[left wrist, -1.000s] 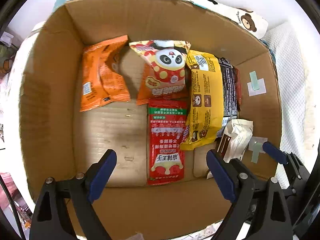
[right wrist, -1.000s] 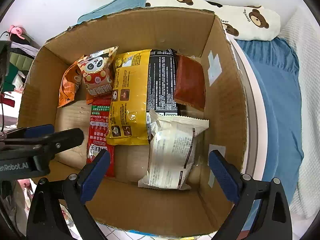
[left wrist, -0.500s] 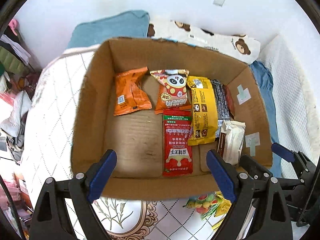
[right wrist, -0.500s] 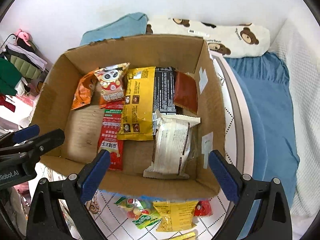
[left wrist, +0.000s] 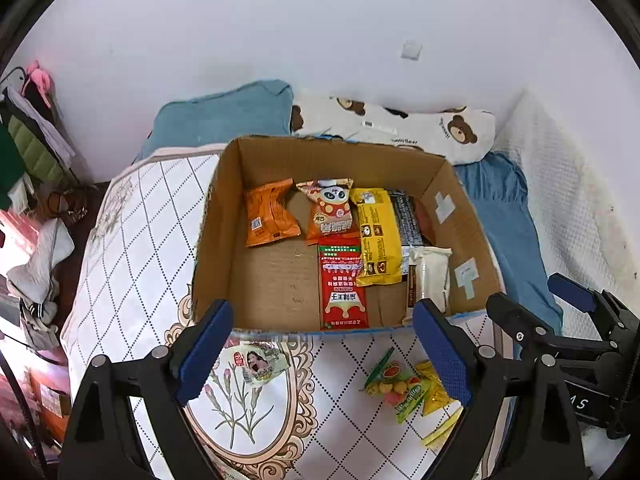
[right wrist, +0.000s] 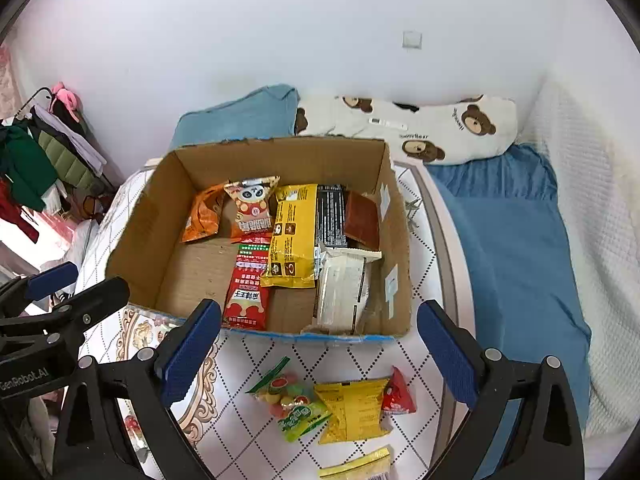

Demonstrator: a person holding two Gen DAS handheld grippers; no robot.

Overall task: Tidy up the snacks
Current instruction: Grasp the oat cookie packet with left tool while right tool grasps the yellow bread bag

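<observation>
Both the left gripper [left wrist: 322, 356] and the right gripper [right wrist: 318, 354] are hanging spread wide, gripping nothing, above the quilted bed cover [right wrist: 256, 364]. Four loose snack packets [right wrist: 352, 410] are lying just short of the cardboard box [right wrist: 136, 248], where seven packets are resting, among them a white packet [right wrist: 344, 292].
</observation>
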